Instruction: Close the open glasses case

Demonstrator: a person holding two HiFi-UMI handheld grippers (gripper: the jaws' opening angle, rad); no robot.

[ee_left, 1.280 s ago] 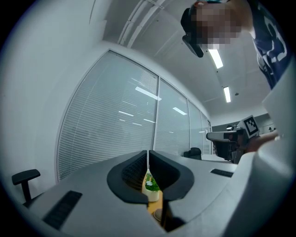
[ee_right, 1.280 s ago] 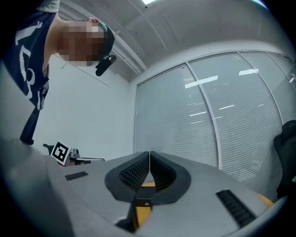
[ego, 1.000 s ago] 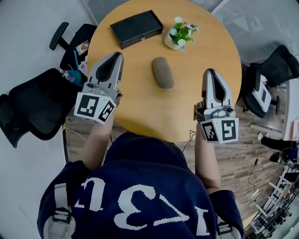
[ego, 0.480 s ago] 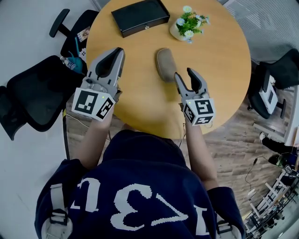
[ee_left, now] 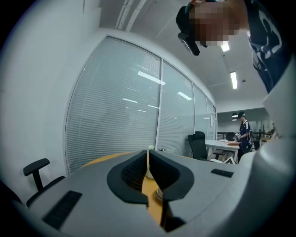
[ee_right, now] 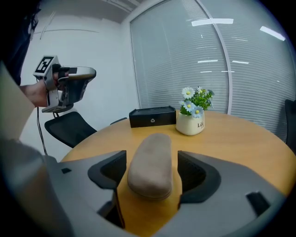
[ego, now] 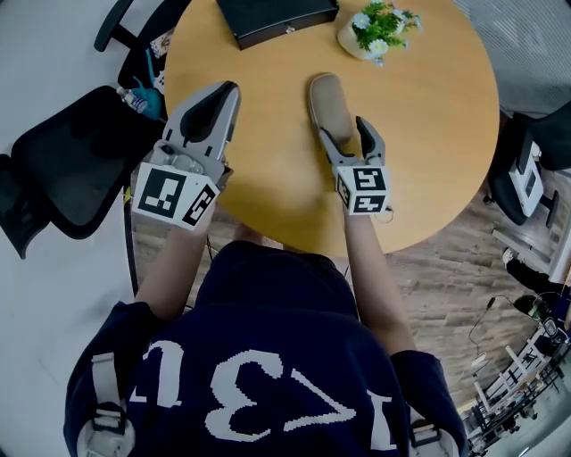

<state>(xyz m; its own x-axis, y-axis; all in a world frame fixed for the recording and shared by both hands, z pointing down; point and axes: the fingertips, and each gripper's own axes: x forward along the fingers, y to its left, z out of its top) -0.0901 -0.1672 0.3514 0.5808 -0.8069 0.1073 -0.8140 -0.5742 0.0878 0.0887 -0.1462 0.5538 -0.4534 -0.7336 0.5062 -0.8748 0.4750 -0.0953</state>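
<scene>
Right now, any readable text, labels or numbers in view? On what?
"Lif…" - white flower pot, right gripper view; the rest is too small to read.
"173" - large white print on the person's shirt, upside down in the head view; further characters are folded and unreadable.
Left tool, right tool: marker squares, patterns only.
Black box, glasses case: no print visible.

Round wooden table [ego: 268,170] stood on plank floor [ego: 455,294], black office chairs [ego: 71,170] sat beside it, blinds [ee_left: 115,106] covered glass walls, strip lights [ee_left: 233,79] glowed overhead.
</scene>
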